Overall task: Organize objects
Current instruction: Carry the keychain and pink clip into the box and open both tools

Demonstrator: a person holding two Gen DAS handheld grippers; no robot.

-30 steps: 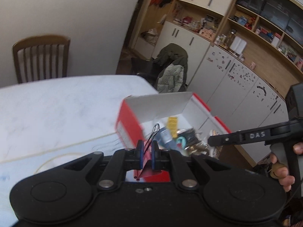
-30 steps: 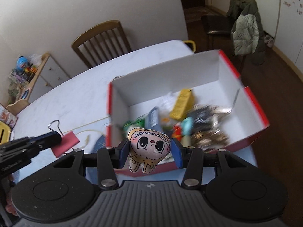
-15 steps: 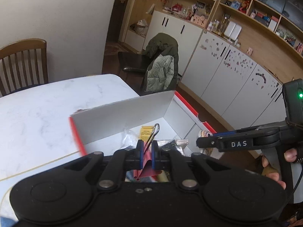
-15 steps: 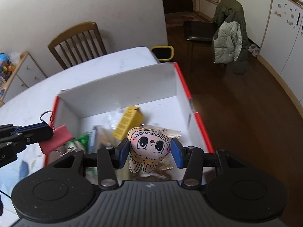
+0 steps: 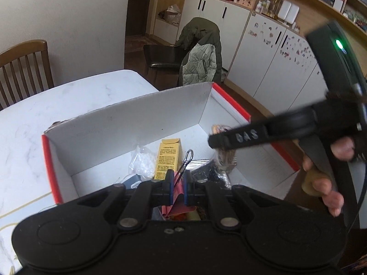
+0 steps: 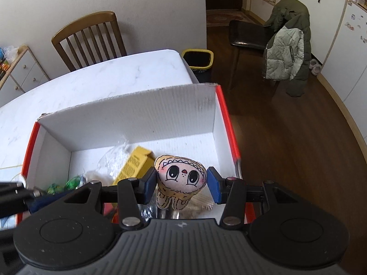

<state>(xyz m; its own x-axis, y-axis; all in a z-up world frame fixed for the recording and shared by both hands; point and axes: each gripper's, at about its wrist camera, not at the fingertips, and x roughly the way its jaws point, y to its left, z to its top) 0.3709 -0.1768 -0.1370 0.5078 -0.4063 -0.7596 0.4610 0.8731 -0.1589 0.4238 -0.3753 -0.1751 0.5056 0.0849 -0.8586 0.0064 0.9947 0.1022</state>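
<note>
**Both grippers loaded above the open box**

Left gripper point(image 5: 177, 189): blue pads nearly together, pinching a pink binder clip point(image 5: 176, 197); its wire handle sticks up toward 12 o'clock between the pads. It hangs over the near end of the red-and-white box point(image 5: 128, 126).

Right gripper point(image 6: 182, 182): jaws spread about the width of a small plush doll point(image 6: 180, 178). The left pad touches the doll's side; at the right pad I cannot tell contact from a thin gap. The doll faces the camera, legs hanging down, over the box's interior near the 3 o'clock wall.

Box point(image 6: 128, 116) sits at the edge of the white marbled surface point(image 6: 96, 78), lid-less, long wall at 12 o'clock. Inside: a yellow carton point(image 6: 134, 166) left of centre, a clear plastic bag point(image 5: 143, 162) just beside it, green-wrapped items point(image 6: 66, 184) at 9 o'clock, dark foil packets point(image 5: 211, 171) near the right.

In the left view, the right gripper crosses in from 3 o'clock, a hand point(image 5: 325, 178) on its handle.
</note>
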